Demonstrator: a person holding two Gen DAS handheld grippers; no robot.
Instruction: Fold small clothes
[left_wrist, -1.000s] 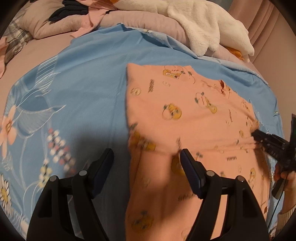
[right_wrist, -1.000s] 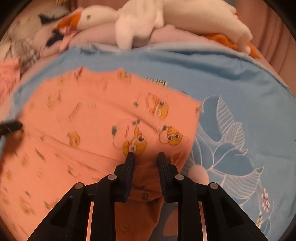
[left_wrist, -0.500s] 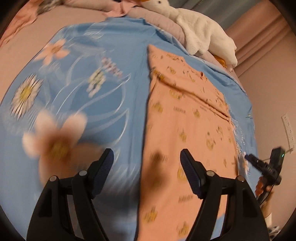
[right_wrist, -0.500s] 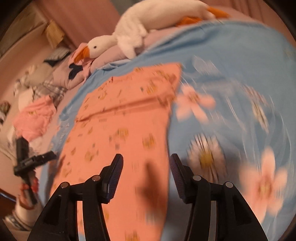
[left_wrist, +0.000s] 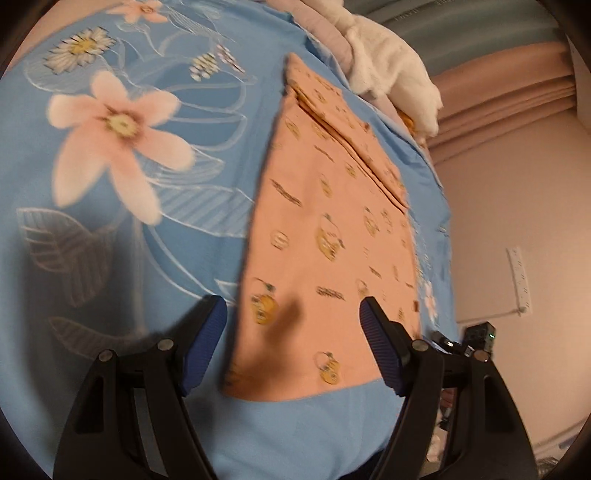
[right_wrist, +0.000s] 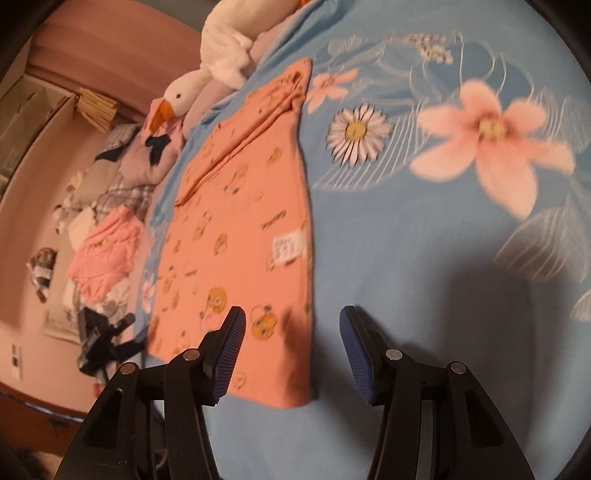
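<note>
- My left claw (left_wrist: 293, 341) is spread, pinching nothing; the orange garment (left_wrist: 328, 236) lies ahead of it.
- My right claw (right_wrist: 291, 349) is spread too, the garment's corner just ahead.

My pads (left_wrist: 201, 343) are dark blue, ribbed. The garment (left_wrist: 325, 236) is orange-pink with yellow cartoon prints. The sheet (right_wrist: 406, 258) is light blue with pink flowers.

**No lettering I can make out**

I see a white label (right_wrist: 286, 246) lying on the orange garment (right_wrist: 236, 236) with dark print, too blurred to read. Short dark word-like marks are scattered over the same fabric among the yellow cartoon figures, and I cannot read those either.
</note>
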